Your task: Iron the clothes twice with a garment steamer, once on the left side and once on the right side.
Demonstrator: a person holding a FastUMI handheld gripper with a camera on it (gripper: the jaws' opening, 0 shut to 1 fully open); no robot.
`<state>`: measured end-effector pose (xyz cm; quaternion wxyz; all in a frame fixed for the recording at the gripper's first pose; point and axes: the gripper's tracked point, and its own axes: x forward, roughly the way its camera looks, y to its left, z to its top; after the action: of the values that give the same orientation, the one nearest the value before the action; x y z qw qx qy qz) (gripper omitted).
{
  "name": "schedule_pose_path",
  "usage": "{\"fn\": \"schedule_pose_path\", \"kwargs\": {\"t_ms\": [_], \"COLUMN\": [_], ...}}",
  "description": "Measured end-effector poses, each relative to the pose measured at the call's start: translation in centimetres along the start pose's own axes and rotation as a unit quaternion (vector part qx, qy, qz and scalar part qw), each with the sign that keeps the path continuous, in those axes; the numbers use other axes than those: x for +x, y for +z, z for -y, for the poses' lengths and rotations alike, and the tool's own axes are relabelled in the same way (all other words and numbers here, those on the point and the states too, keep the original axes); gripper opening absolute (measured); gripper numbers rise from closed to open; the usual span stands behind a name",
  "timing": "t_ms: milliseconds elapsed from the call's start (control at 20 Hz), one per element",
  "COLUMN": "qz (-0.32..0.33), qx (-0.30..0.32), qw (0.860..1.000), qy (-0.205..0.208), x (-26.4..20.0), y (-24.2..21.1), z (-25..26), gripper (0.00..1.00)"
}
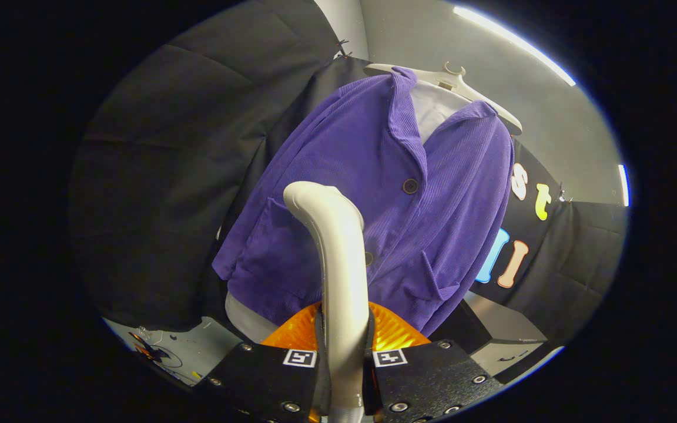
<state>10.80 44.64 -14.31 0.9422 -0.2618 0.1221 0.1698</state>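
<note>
Tongs: both fingers pressed against the handle of a garment steamer, closed down to the handle's width. Steamer: pale, curved neck rising from between the fingers, head bent forward at the top against the garment. Orange ribbed part just behind the handle, at the finger bases. Jacket: purple corduroy, buttoned, patch pockets, directly ahead of the fingers, steamer head at its lower front. White garment beneath. Hanger: pale, beyond the collar.
</note>
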Motion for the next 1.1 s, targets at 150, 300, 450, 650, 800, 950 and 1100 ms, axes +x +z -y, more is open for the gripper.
{"fn": "schedule_pose_path", "kwargs": {"t_ms": [150,300,450,650,800,950,1100], "qz": [-0.014,-0.025,-0.037,-0.059,-0.079,-0.091,-0.099], "qx": [0.0,-0.003,-0.005,-0.004,0.01,0.033,0.058], "qw": [1.0,0.999,0.999,0.996,0.993,0.989,0.985], "qy": [0.014,0.021,0.036,0.069,0.091,0.113,0.131], "x": [-0.3,-0.7,-1.1,-2.4,-4.5,-7.6,-11.6], "y": [-2.0,-3.6,-5.0,-7.7,-10.0,-11.4,-12.4], "z": [-0.9,-1.7,-2.8,-4.7,-4.5,-2.5,0.6], "gripper": [0.21,0.21,0.21,0.21,0.21,0.21,0.21]}}
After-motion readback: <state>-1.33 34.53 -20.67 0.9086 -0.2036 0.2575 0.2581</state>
